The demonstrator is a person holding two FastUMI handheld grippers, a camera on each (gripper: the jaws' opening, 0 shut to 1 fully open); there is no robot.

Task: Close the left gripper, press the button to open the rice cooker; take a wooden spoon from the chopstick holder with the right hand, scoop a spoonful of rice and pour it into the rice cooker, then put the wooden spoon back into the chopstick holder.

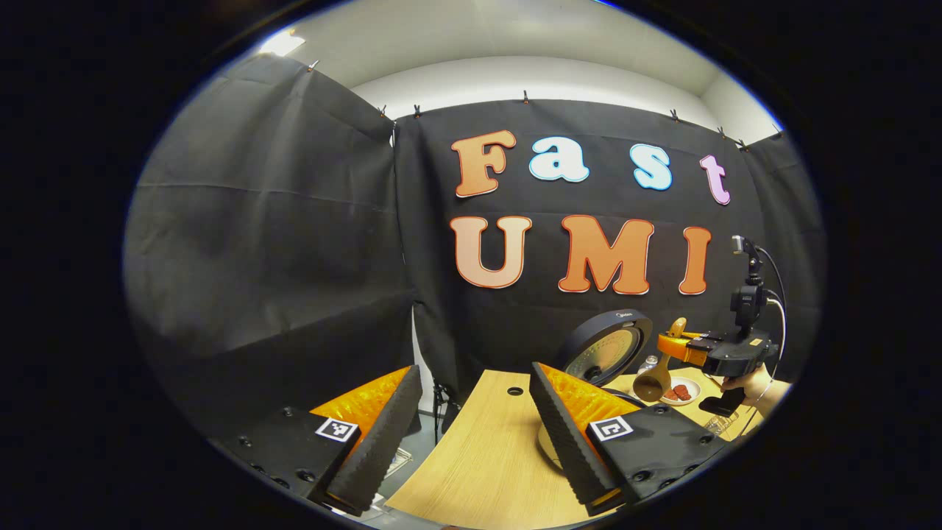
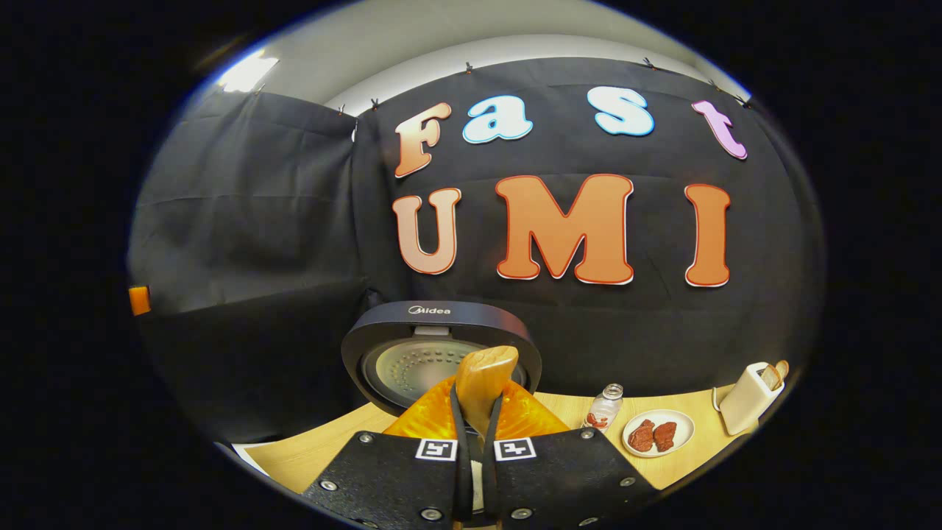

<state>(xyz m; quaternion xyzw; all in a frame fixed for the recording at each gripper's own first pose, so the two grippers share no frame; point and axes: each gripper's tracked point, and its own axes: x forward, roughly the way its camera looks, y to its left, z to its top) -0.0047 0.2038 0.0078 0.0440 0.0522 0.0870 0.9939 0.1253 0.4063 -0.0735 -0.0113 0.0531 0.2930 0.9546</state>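
Observation:
In the left gripper view my left gripper (image 1: 471, 442) stands open above the wooden table (image 1: 486, 456), nothing between its fingers. The rice cooker (image 1: 607, 353) is behind it to the right, its round lid raised. My right gripper (image 1: 673, 344), held by a hand (image 1: 751, 384), is shut on the wooden spoon (image 1: 653, 383), whose bowl hangs down just right of the lid. In the right gripper view my right gripper (image 2: 475, 419) clamps the spoon's handle (image 2: 482, 383) in front of the open rice cooker lid (image 2: 401, 346). The white chopstick holder (image 2: 747, 399) stands at the far right.
A small bottle (image 2: 605, 405) and a white plate (image 2: 681, 421) with red pieces sit on the table (image 2: 316, 453) between cooker and holder. The plate (image 1: 692, 401) lies under the right gripper in the left gripper view. Black cloth walls close the back and left.

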